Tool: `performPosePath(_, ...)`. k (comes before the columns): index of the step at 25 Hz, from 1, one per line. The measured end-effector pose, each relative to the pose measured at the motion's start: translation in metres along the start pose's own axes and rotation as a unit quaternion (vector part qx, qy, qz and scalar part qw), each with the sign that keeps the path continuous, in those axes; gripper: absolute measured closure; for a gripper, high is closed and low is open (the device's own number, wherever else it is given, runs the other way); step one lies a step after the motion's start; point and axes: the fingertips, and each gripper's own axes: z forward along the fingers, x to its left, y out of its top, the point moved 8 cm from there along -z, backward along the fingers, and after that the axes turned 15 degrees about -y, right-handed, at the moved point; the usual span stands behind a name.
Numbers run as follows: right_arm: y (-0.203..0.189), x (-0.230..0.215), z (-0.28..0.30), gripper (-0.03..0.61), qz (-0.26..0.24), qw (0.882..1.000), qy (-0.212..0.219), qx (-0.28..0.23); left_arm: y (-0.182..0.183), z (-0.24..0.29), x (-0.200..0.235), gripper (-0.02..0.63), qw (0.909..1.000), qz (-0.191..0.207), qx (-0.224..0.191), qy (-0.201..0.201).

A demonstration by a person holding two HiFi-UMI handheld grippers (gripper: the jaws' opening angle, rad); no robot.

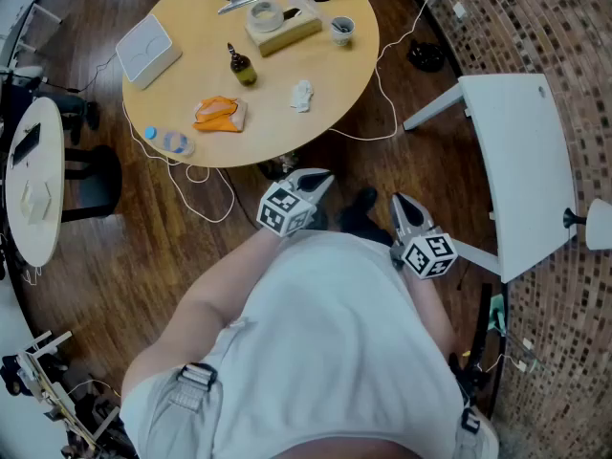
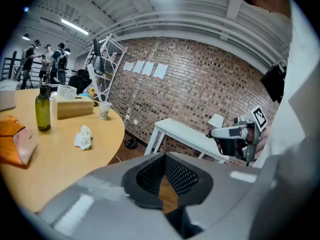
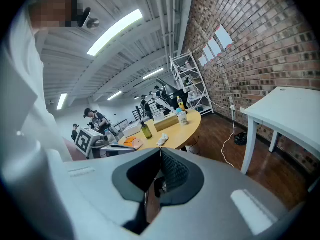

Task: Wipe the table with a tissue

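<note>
A crumpled white tissue (image 1: 302,95) (image 2: 84,137) (image 3: 161,140) lies on the round wooden table (image 1: 191,79) (image 2: 60,159) (image 3: 189,125), toward its near right side. Both grippers hang at the person's waist, over the floor and short of the table's near edge. The left gripper (image 1: 314,182) (image 2: 164,156) is shut with nothing in it, its tip pointing toward the table. The right gripper (image 1: 402,204) (image 3: 160,151) also has its jaws together and holds nothing. Neither touches the tissue.
On the table stand a dark bottle (image 1: 241,67), an orange cloth (image 1: 218,113), a wooden tissue box (image 1: 283,29), a cup (image 1: 341,31) and a white box (image 1: 148,50). A white side table (image 1: 512,161) stands to the right. Cables (image 1: 206,185) trail across the floor.
</note>
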Motion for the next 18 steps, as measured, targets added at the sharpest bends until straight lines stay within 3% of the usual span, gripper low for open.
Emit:
performPosePath(3, 0.021, -0.016, 0.024, 0.569, -0.010, 1.000, 0.027, 0.005, 0.010, 0.016, 0.009, 0.609, 0.9997, -0.006, -0.006, 0.023)
performPosePath(8, 0.048, -0.036, 0.057, 0.569, -0.023, 0.996, 0.079, 0.019, 0.024, 0.037, 0.028, 0.609, 0.9976, -0.052, -0.007, 0.046)
performPosePath(12, 0.078, -0.063, 0.085, 0.569, -0.026, 0.993, 0.115, 0.018, 0.052, 0.052, 0.055, 0.606, 0.9969, -0.026, 0.025, 0.070)
performPosePath(18, 0.107, -0.110, 0.107, 0.569, -0.028, 0.991, 0.129, 0.025, 0.084, 0.054, 0.088, 0.595, 0.9912, 0.015, 0.053, 0.121)
